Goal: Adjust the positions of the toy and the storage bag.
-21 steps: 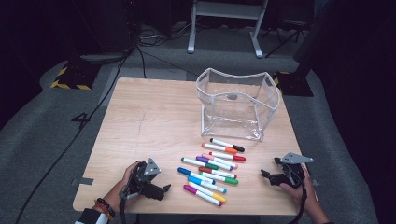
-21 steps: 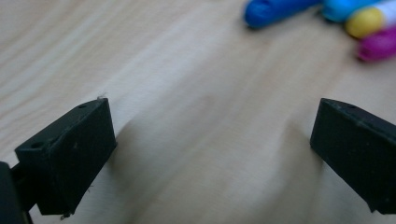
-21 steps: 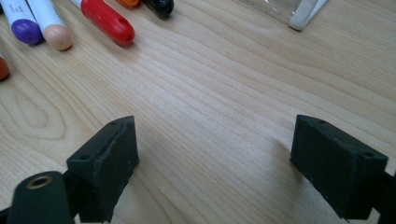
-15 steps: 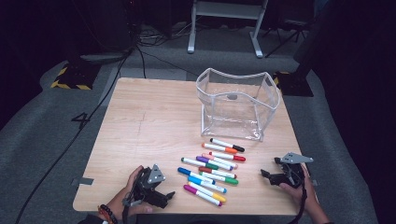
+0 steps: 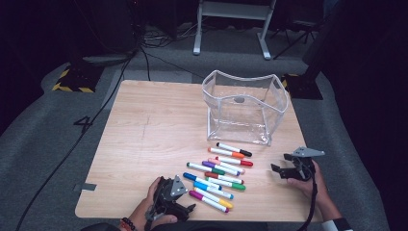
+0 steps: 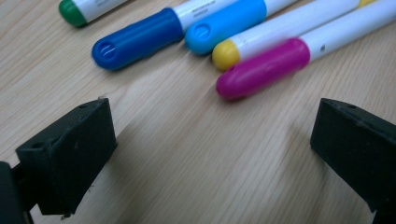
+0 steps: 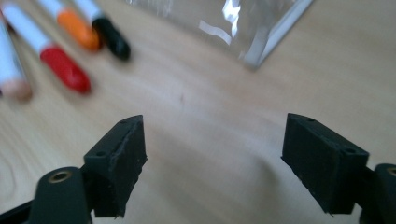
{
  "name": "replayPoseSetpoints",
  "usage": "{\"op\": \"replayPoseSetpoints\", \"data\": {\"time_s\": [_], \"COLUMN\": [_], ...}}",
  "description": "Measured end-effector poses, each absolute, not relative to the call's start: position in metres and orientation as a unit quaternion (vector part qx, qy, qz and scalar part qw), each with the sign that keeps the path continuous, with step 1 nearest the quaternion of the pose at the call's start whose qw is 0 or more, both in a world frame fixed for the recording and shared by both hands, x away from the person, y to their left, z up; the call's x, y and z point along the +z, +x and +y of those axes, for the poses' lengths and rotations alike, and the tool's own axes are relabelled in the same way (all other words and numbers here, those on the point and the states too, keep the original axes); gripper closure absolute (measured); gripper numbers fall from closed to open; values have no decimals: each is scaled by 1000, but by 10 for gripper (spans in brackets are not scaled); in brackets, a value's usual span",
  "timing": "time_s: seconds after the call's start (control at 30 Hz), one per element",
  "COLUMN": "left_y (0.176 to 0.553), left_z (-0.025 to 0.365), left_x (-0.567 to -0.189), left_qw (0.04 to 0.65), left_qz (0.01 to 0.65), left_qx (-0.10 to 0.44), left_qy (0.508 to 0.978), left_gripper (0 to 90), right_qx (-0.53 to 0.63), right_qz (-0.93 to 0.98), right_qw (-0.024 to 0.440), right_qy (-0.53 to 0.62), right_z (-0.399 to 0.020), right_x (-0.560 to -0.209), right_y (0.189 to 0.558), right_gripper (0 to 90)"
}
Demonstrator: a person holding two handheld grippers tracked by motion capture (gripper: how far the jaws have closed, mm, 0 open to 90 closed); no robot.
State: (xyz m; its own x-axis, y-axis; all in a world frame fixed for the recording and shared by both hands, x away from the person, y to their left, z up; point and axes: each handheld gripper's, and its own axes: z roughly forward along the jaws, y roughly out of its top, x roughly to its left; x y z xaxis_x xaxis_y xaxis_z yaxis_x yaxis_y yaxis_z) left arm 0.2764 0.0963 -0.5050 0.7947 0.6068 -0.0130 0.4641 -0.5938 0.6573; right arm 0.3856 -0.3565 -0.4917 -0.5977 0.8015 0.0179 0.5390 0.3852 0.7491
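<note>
- Dark floor and cables are surrounding the wooden table, which is carrying a clear plastic pouch standing open near its far right side.
- You are resting the left gripper at the near edge, jaws spread wide with only bare wood between them.
- Lying just beyond those jaws is the magenta marker, nearest of the row, with the yellow marker touching alongside it.
- You are holding the right gripper near the pouch's near right corner, jaws likewise standing apart and pinching nothing.
- Judging by looks, the markers are light, stiff and smooth, so they are likely rolling easily; you should be taking the magenta one across its barrel near the middle, not at the rounded cap.
</note>
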Motion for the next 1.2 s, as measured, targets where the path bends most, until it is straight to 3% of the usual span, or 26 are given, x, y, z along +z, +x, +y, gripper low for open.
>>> {"op": "replayPoseSetpoints", "data": {"time_s": [0.13,0.33,0.47,0.67,0.7,0.87,1.0,1.2], "left_y": [279,287,293,299,302,306,308,312], "left_z": [81,73,69,66,66,64,62,64], "left_x": [-505,-505,-505,-505,-505,-505,-504,-504], "left_qw": [336,335,333,332,331,330,327,329], "left_qz": [301,314,322,336,340,349,347,354], "left_qx": [106,111,116,122,124,135,159,139], "left_qy": [886,881,878,873,872,866,864,864], "left_gripper": [4,4,4,4,4,4,5,5], "right_qx": [388,405,376,360,361,358,363,360], "right_qz": [801,804,817,822,824,830,832,844], "right_qw": [218,208,219,229,237,247,240,232], "right_qy": [400,382,378,378,367,349,344,321], "right_z": [-357,-345,-336,-330,-329,-330,-331,-328], "right_x": [-473,-462,-469,-474,-474,-473,-473,-472], "right_y": [405,434,444,455,457,455,453,435], "right_gripper": [299,402,530,651,751,856,864,868]}}
